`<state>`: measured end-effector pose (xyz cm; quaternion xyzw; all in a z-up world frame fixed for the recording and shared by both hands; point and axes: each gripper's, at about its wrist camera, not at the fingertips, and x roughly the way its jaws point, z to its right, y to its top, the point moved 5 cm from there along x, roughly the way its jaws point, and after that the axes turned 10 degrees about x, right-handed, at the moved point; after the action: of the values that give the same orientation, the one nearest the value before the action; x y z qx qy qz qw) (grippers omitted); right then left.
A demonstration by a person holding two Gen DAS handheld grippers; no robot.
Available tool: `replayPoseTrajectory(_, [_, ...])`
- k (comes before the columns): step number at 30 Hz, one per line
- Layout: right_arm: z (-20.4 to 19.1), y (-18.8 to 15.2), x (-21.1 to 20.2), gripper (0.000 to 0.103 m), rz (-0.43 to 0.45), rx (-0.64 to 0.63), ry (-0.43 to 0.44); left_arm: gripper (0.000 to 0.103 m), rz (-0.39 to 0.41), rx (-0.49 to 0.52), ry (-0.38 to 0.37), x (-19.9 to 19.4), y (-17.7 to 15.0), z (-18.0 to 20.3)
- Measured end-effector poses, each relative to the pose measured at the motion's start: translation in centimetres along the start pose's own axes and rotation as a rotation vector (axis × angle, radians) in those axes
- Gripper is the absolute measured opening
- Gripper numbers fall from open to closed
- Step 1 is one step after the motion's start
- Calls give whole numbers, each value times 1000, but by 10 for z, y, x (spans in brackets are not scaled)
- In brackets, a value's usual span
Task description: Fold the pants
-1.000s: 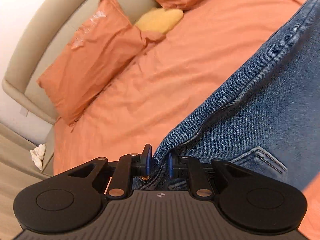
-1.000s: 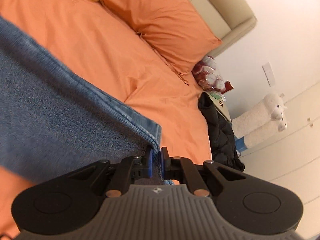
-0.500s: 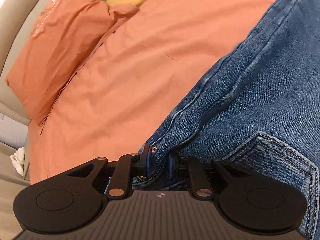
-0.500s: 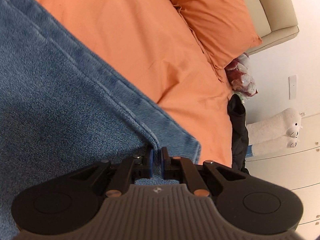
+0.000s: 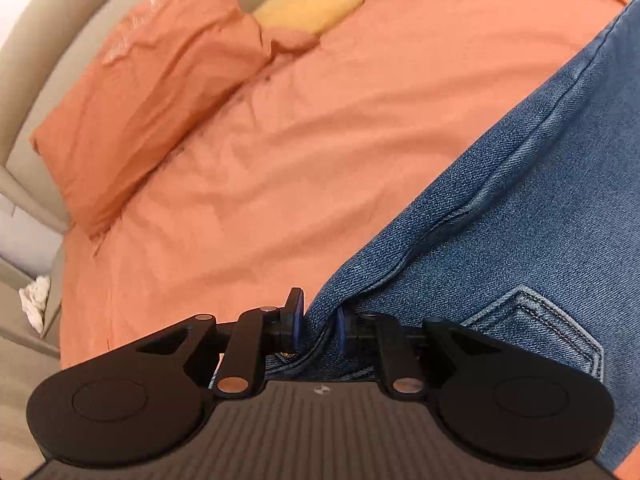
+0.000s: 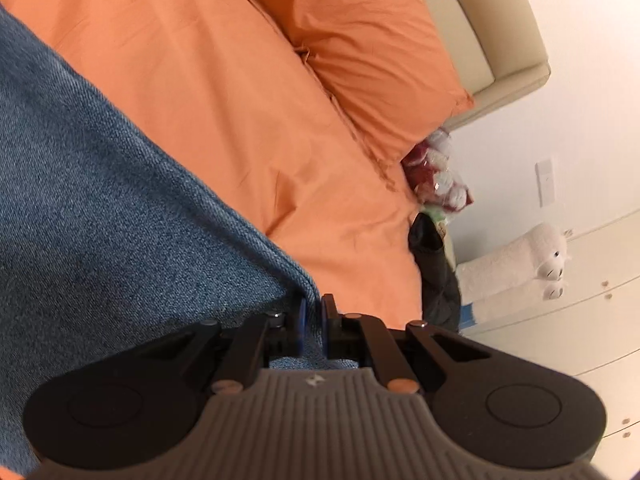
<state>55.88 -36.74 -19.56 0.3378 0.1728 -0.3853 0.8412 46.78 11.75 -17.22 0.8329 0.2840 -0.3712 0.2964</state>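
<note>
Wrist views close, angled down; both share bed (image 5: 280, 168).

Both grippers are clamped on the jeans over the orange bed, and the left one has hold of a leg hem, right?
Not the hem. In the left wrist view the left gripper is clamped on the jeans at the waist end, beside a back pocket. The right gripper is clamped on them too, over the orange bed.

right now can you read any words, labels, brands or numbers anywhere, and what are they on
No readable words or numbers in either view.
left gripper: small white emblem on its body, a mark, not letters.
right gripper: the same kind of emblem.
orange pillow: pale marking, too blurred to read.
jeans: no label showing.
</note>
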Motion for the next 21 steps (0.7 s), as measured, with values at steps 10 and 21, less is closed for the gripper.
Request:
replayPoseTrajectory(10, [-34, 1, 44, 3, -118, -56, 33, 28, -46, 62, -6, 33, 7, 8])
replayPoseTrajectory(21, [62, -23, 31, 48, -172, 361, 138, 91, 36, -41, 72, -6, 3, -13])
